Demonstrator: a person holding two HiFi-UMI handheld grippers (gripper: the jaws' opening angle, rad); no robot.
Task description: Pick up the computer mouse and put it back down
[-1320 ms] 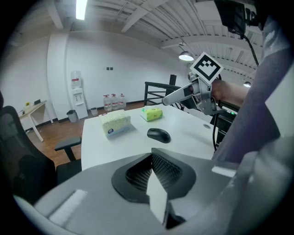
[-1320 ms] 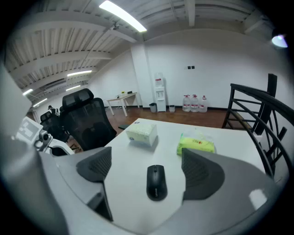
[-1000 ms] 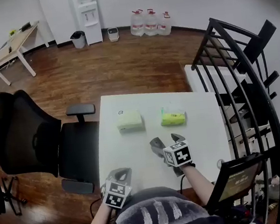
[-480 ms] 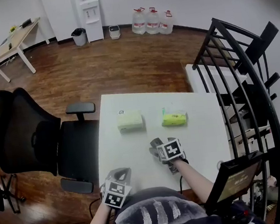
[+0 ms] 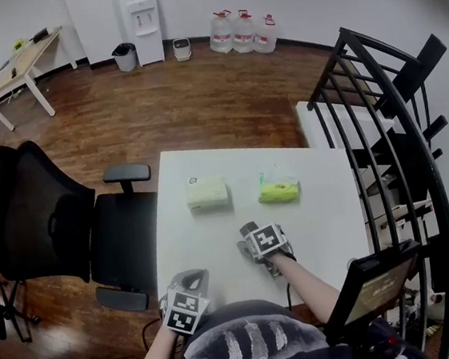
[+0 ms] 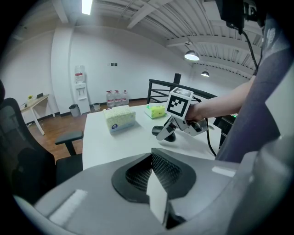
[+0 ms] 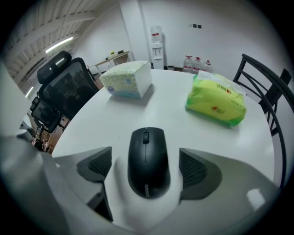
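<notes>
A black computer mouse [image 7: 148,160] lies flat on the white table [image 7: 174,114], its scroll wheel pointing away from me. My right gripper [image 7: 147,169] stands open around it, one textured pad [image 7: 98,165] on each side with a gap to the mouse. In the head view the right gripper [image 5: 251,240] sits at the table's front middle and covers the mouse. The left gripper view shows the mouse [image 6: 169,135] dark beneath that gripper. My left gripper [image 5: 192,280] hangs at the front left edge, shut with nothing in it.
A pale tissue box [image 5: 207,193] and a green tissue pack [image 5: 279,188] stand side by side farther back on the table. A black office chair [image 5: 44,219] is at the left, and a black metal railing [image 5: 389,140] at the right.
My right gripper has moved left and a little away from me, coming to sit over the mouse. The left gripper has stayed where it was.
</notes>
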